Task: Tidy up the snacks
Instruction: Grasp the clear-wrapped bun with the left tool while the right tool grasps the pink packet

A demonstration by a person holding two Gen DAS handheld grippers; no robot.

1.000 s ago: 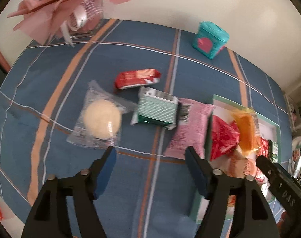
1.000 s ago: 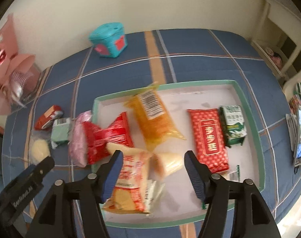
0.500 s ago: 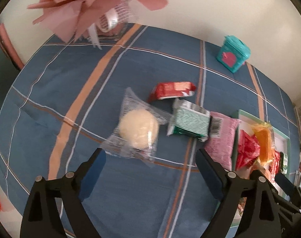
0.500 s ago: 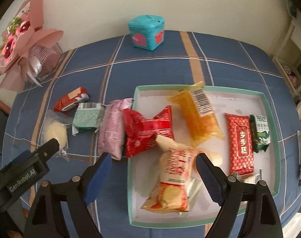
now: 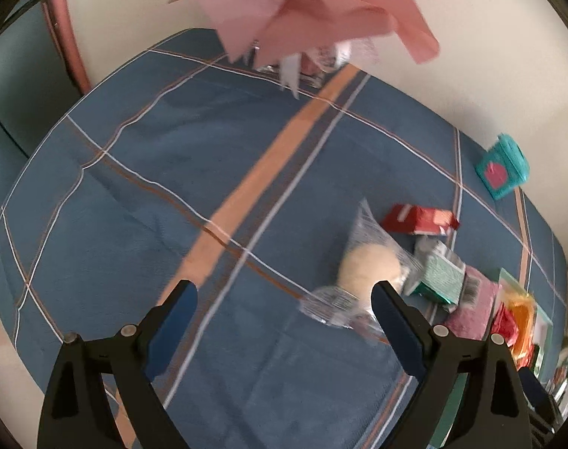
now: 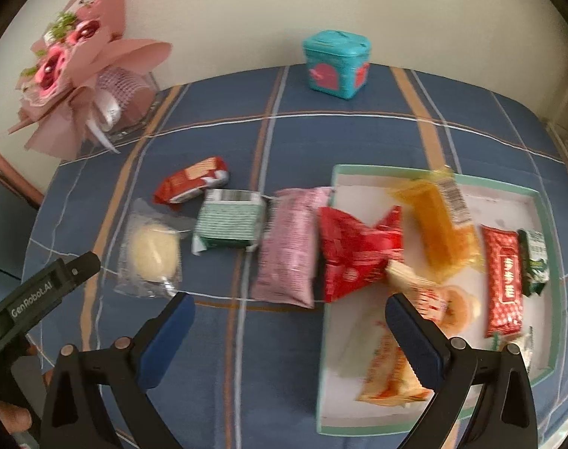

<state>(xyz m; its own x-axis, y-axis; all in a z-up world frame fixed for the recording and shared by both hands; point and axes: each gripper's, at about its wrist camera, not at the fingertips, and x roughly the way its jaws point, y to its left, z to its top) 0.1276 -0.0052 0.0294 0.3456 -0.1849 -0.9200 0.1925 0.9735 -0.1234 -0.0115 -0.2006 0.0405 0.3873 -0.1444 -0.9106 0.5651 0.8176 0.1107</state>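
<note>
Two claws: we see both spread wide, with nothing between their pads.
Left claw [image 5: 280,308]: we find it hovering over the blue striped counter [image 5: 171,187], its right pad just beside the clear-wrapped round bun [image 5: 368,271]; whether they touch we cannot tell.
Right claw [image 6: 289,323]: it hangs above the counter at the left edge of the tray [image 6: 542,202], gripping nothing.
Loose snacks: we count four on the cloth in a row, the bun, a red cracker pack [image 6: 192,183], a green-striped packet [image 6: 229,222] and a pink pouch [image 6: 289,250] whose end touches the tray wall.
Tray: it holds a red bag [image 6: 355,254], an orange bag [image 6: 439,228], a red bar [image 6: 504,280], a dark green packet [image 6: 534,262] and a blurred orange-white bag [image 6: 392,374].
Beyond: a teal tin [image 6: 336,63] and a pink bouquet [image 6: 81,75] stand near the wall.
</note>
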